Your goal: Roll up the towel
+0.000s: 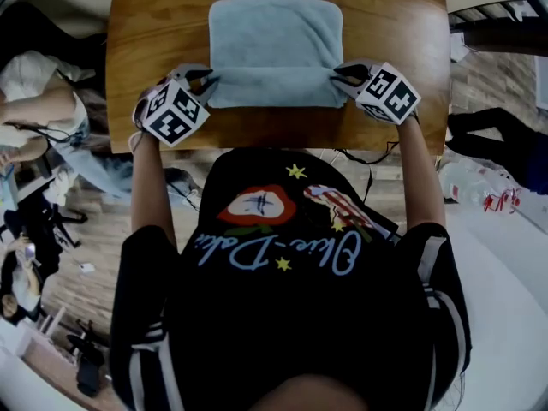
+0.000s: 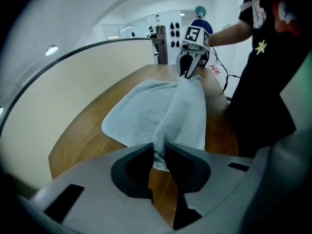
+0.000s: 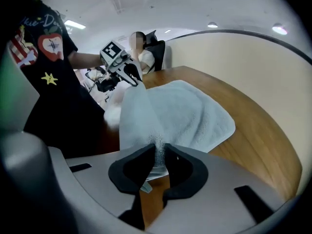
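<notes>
Towel: pale blue terry-cloth towel (image 1: pixel 274 45) is laid on brown wooden table (image 1: pixel 154 24), near edge raised in a fold | Left gripper (image 2: pixel 159 152): near-left towel corner is pinched between jaws | Right gripper (image 3: pixel 160 155): near-right corner is pinched likewise | Writing: cursive print on black T-shirt (image 1: pixel 291 306) cannot be read reliably

Far table (image 1: pixel 145 58) edge cropped; towel (image 1: pixel 274 45) corners apparently hidden in jaws

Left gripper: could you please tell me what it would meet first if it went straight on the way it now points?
The towel, whose corner its jaws already pinch. The left gripper would push into that raised fold, with the wooden table probably just beneath, though depth is unclear.
</notes>
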